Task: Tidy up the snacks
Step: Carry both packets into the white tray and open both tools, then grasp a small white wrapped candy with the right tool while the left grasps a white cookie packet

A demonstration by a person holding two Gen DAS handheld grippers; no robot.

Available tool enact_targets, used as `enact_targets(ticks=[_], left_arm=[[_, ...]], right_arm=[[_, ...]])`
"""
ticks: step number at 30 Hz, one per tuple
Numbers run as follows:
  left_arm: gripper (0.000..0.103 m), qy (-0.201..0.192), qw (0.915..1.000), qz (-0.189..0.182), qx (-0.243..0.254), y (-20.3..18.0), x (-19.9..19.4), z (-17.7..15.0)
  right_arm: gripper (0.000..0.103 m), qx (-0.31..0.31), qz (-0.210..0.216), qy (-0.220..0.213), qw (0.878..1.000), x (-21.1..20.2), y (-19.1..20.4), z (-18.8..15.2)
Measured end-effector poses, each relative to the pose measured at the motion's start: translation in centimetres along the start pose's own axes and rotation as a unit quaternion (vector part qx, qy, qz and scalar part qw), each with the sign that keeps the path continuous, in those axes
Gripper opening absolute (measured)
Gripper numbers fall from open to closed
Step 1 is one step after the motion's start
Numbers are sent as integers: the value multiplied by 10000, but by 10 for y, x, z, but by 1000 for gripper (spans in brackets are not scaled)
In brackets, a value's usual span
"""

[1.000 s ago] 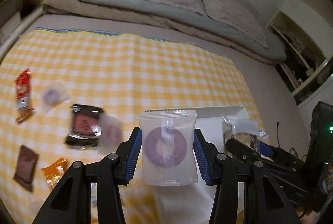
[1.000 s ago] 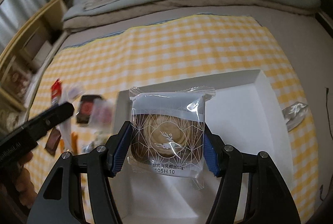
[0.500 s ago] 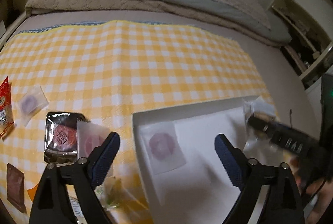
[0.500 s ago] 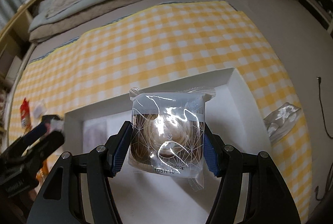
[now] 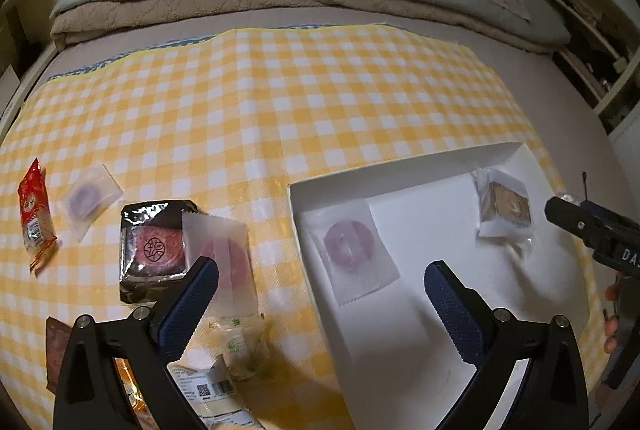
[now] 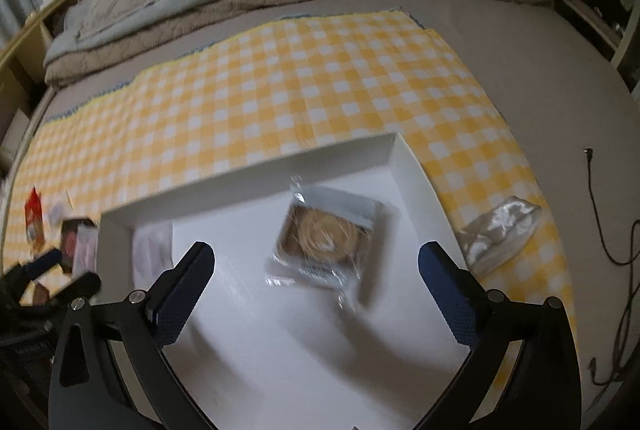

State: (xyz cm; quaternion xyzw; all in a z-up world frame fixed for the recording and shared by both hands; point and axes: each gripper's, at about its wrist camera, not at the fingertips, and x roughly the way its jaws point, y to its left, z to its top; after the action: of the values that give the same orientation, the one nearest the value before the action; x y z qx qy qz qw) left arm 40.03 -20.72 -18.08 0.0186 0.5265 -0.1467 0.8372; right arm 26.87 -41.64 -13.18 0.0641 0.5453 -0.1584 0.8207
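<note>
Frosted white plastic with a purple ring showing through, that's your pouch [image 5: 352, 250] lying flat in the white box [image 5: 404, 162], near its left wall; its long axis tilts a bit, zigzag edge toward you; the clear-wrapped brown pastry [image 6: 326, 230] sits skewed further right; your left gripper [image 5: 320, 278] and right gripper [image 6: 316, 262] are both opening wide, nothing between them.

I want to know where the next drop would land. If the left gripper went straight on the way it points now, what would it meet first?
Probably the white box: the left gripper, its jaws opening and empty, aims at the floor beside the purple-ring packet. Depth is unclear.
</note>
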Motion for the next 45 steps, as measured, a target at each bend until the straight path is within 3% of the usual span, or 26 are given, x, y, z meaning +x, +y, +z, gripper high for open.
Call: enact_targets(ticks=[11,29,33,45], left_arm=[[103,-129,9999,-42,39,-2,-37,-18],[103,-463,9988,-153,-88,10,-146,-68],[103,-550,9984,-75,-90,22,-176,-83],[103,-824,9954,128,-476,86,-255,-128]], right_arm=[[103,55,165,-93,9998,-26,-4,-20],[103,13,236,-561,9981,-100,1,-57],[103,-155,250,-721,9970,-117,10,-65],[103,-505,903,-933,9902,-149,70,-87]])
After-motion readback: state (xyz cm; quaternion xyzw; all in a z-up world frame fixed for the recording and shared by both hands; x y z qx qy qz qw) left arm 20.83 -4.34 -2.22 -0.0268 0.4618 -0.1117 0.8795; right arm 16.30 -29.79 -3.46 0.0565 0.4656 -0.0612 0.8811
